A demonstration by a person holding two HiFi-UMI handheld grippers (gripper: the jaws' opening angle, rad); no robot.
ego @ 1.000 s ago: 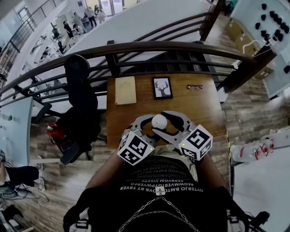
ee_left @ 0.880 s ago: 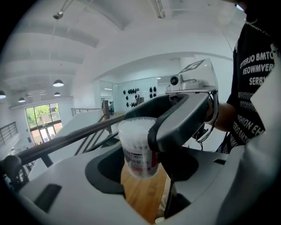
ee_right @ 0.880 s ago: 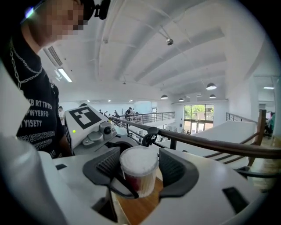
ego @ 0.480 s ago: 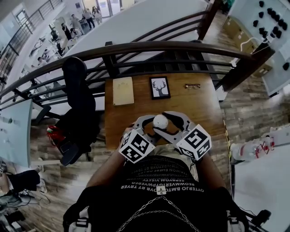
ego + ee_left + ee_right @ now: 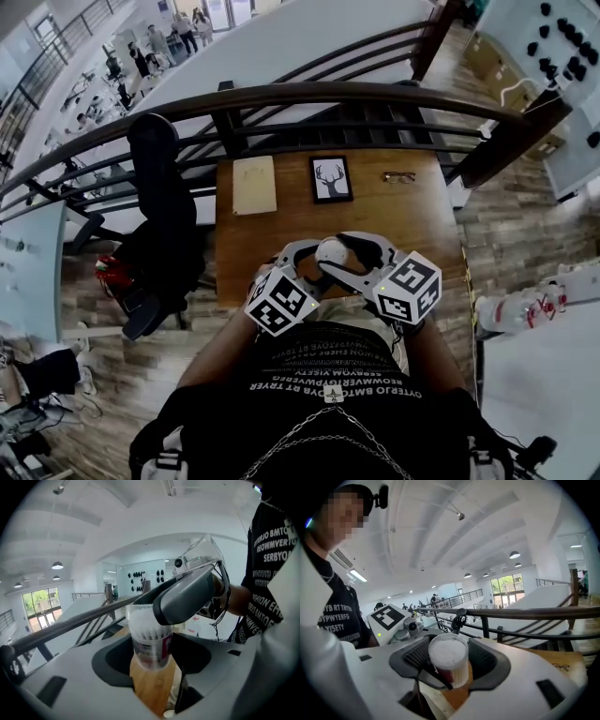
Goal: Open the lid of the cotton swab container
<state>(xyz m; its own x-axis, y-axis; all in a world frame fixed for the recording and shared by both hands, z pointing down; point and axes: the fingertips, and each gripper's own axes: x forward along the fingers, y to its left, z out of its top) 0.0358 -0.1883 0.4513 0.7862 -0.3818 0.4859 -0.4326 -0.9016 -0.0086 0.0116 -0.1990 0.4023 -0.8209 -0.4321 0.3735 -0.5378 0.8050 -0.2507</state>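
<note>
Left tongs (image 5: 151, 665), right tongs (image 5: 446, 660) around container (image 5: 149, 641)

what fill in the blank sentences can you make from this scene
The framed picture shows a ____.
The desk is made of ____.
In the head view, the glasses lie to the framed picture's ____.
The cotton swab container holds ____ swabs.
Missing: deer; wood; right; white.

**Wooden counter by the railing**

The brown wooden counter (image 5: 375, 220) stands against a dark railing (image 5: 309, 98). Along its far edge lie a pale notepad (image 5: 254, 185), a black-framed deer picture (image 5: 332, 179) beside it, and eyeglasses (image 5: 400, 177) further right, each apart.
</note>
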